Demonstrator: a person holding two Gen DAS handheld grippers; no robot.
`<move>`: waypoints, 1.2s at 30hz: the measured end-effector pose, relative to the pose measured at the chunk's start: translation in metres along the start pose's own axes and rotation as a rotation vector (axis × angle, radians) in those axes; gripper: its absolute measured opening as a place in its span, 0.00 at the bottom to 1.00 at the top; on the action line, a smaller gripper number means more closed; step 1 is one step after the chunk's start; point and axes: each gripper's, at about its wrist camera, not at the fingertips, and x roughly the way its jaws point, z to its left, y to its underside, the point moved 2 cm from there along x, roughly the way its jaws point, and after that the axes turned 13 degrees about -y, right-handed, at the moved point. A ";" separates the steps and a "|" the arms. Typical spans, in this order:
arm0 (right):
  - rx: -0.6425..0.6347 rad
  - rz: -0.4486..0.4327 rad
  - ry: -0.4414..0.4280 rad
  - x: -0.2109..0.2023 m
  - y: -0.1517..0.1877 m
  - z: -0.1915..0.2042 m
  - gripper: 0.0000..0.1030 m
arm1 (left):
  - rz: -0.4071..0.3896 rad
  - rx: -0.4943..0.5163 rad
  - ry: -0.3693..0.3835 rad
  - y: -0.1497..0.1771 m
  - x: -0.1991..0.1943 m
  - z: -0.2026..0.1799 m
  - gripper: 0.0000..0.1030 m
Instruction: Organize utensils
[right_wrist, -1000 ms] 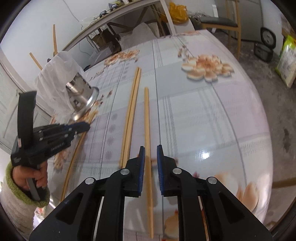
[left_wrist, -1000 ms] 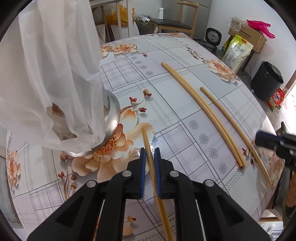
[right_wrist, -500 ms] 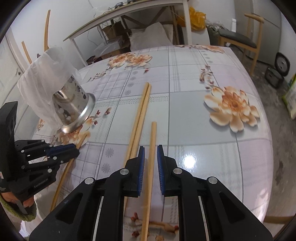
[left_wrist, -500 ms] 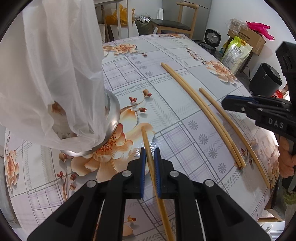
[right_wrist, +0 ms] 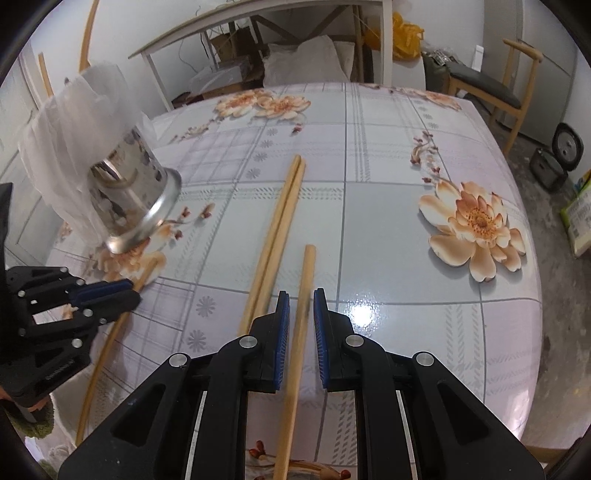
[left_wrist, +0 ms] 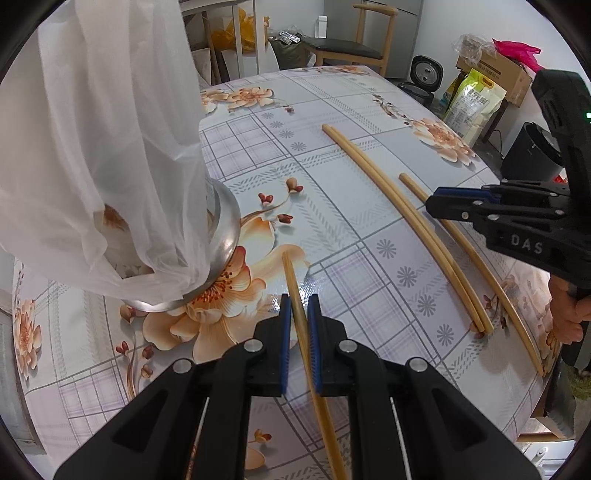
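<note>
Several long wooden chopsticks lie on the floral table (left_wrist: 332, 110). My left gripper (left_wrist: 296, 306) straddles one chopstick (left_wrist: 291, 280) with jaws slightly apart, not clamped; it also shows in the right wrist view (right_wrist: 122, 291). My right gripper (right_wrist: 299, 306) is open over a single chopstick (right_wrist: 306, 269); it also shows in the left wrist view (left_wrist: 439, 203). A pair of chopsticks (right_wrist: 280, 218) lies between the two grippers. A steel utensil holder (right_wrist: 133, 199), draped with white mesh cloth (left_wrist: 103, 147), stands at the left.
Beyond the table (right_wrist: 406, 155) stand a wooden chair (right_wrist: 491, 88), a white desk (right_wrist: 258, 22), a black bin (left_wrist: 532, 155) and a cardboard box (left_wrist: 495, 74). The table's front edge is close to both grippers.
My right gripper moved forward along its chopstick and opened slightly wider. The left gripper stayed over its chopstick.
</note>
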 end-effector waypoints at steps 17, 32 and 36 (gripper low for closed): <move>0.017 -0.038 0.004 -0.015 0.001 0.000 0.04 | 0.001 0.002 -0.012 -0.001 -0.001 -0.003 0.09; 0.080 -0.224 -0.151 -0.090 -0.009 0.010 0.04 | -0.008 0.000 -0.026 0.001 0.000 -0.007 0.08; 0.081 -0.269 -0.196 -0.109 -0.011 0.017 0.04 | -0.012 0.003 -0.031 0.002 -0.001 -0.008 0.08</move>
